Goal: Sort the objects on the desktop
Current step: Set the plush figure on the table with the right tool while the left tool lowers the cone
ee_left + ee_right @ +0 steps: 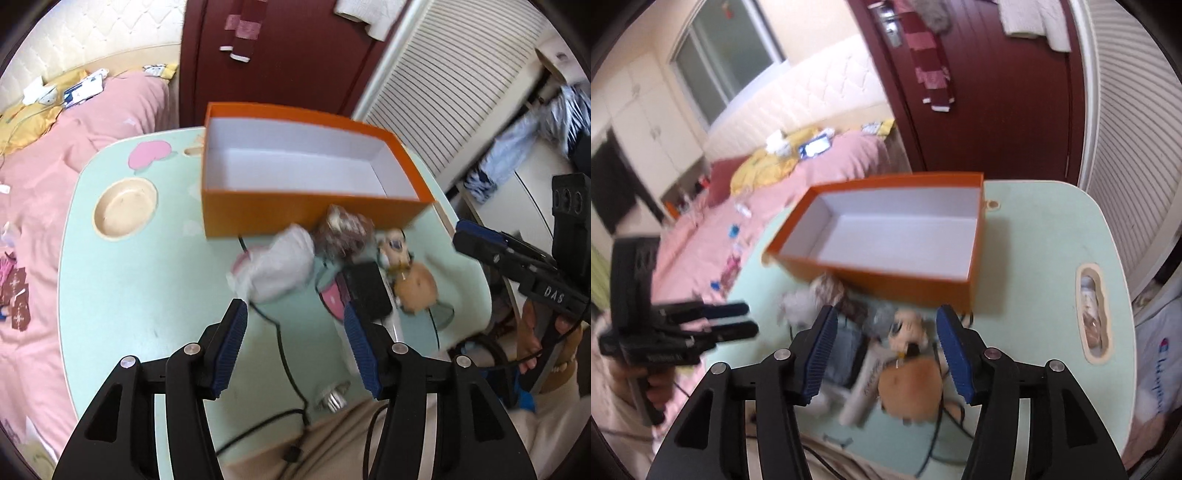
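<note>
a: what's the setting?

b: a bedroom: a bed with a pink quilt [40, 206] fills the left of the left wrist view, a dark red door [280, 55] stands at top centre, and a pale green tabletop [147, 280] takes the middle.

a: and on the table?

b: an open orange cardboard box with a white inside [295, 166] sits centre frame, nothing in it. just below it lies a blurred heap: a white crumpled plastic bag [277, 266], a brown patterned bundle [343, 232] touching the box's near wall, a small big-eyed doll figure [908, 328], a black rectangular device [367, 291] and a round tan plush piece [910, 387]. a black cable [284, 354] trails toward the bottom.

a: the grippers?

b: the left gripper [295, 343] hangs at lower centre of its view, jaws wide apart, nothing between them, below the bag. the right gripper [884, 350] is also spread wide, above the doll and plush, gripping neither.
</note>
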A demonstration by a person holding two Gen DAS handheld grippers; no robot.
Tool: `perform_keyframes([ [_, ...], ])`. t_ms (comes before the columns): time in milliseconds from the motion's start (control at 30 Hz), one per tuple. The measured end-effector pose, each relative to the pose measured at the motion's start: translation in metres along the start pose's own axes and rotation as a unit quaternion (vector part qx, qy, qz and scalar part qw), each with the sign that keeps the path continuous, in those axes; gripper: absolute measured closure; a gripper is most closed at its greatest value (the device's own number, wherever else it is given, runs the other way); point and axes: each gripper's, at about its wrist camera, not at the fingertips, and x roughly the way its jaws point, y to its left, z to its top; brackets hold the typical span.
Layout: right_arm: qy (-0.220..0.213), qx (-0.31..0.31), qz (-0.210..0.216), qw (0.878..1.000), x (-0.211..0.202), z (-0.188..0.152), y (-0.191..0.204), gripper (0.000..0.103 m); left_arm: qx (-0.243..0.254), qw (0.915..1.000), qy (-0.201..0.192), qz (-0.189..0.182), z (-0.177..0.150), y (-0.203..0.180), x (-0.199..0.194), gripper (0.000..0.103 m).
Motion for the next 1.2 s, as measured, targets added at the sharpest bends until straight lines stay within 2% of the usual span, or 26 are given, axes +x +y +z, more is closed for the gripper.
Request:
perform_keyframes([
  [100, 0.023, -0.011, 0.001, 1.0, 0.005, -0.016, 0.004, 0.046, 0.028, 0.9995, 0.015, 0.005, -0.021, -0.009, 0.001, 0.047],
  [267, 0.062, -0.03, 0.003, 0.998, 0.013, -0.043, 0.01, 0.046, 0.077, 0.9951, 0.044, 0.044, -0.059, -0.024, 0.014, 0.047],
  [433, 0.098, -0.049, 0.003, 0.994, 0.021, -0.07, 0.016, 0.046, 0.068, 0.9954, 0.042, 0.053, -0.064, -0.024, 0.031, 0.047],
  [500, 0.095, -0.06, -0.005, 0.994, 0.025, -0.074, 0.017, 0.046, 0.069, 0.9951, 0.029, 0.064, -0.06, -0.022, 0.035, 0.047],
  [533, 0.095, -0.065, -0.008, 0.993, 0.027, -0.075, 0.017, 0.05, 0.07, 0.9948, 0.025, 0.069, -0.057, -0.021, 0.037, 0.047],
  [633, 0.103, -0.067, -0.009, 0.992, 0.036, -0.076, 0.014, 0.071, 0.067, 0.9946, 0.014, 0.078, -0.048, -0.017, 0.041, 0.047],
  [667, 0.101, -0.065, -0.009, 0.993, 0.038, -0.074, 0.013, 0.072, 0.069, 0.9945, 0.011, 0.078, -0.046, -0.016, 0.043, 0.047],
  [767, 0.093, -0.06, -0.008, 0.994, 0.044, -0.069, 0.011, 0.072, 0.077, 0.9936, -0.006, 0.082, -0.038, -0.015, 0.049, 0.047],
  [900, 0.087, -0.06, -0.006, 0.994, 0.049, -0.062, 0.011, 0.072, 0.059, 0.9954, -0.018, 0.074, -0.033, -0.012, 0.051, 0.047],
  [1067, 0.08, -0.061, 0.011, 0.995, 0.03, -0.063, 0.012, 0.071, 0.034, 0.9976, -0.04, 0.046, -0.042, -0.017, 0.02, 0.047],
  [1133, 0.075, -0.063, 0.012, 0.995, 0.02, -0.066, 0.014, 0.064, 0.015, 0.9986, -0.028, 0.042, -0.048, -0.016, 0.01, 0.044],
  [1200, 0.068, -0.063, 0.001, 0.996, 0.013, -0.071, 0.015, 0.057, -0.015, 0.9986, 0.0, 0.051, -0.057, -0.015, 0.01, 0.038],
])
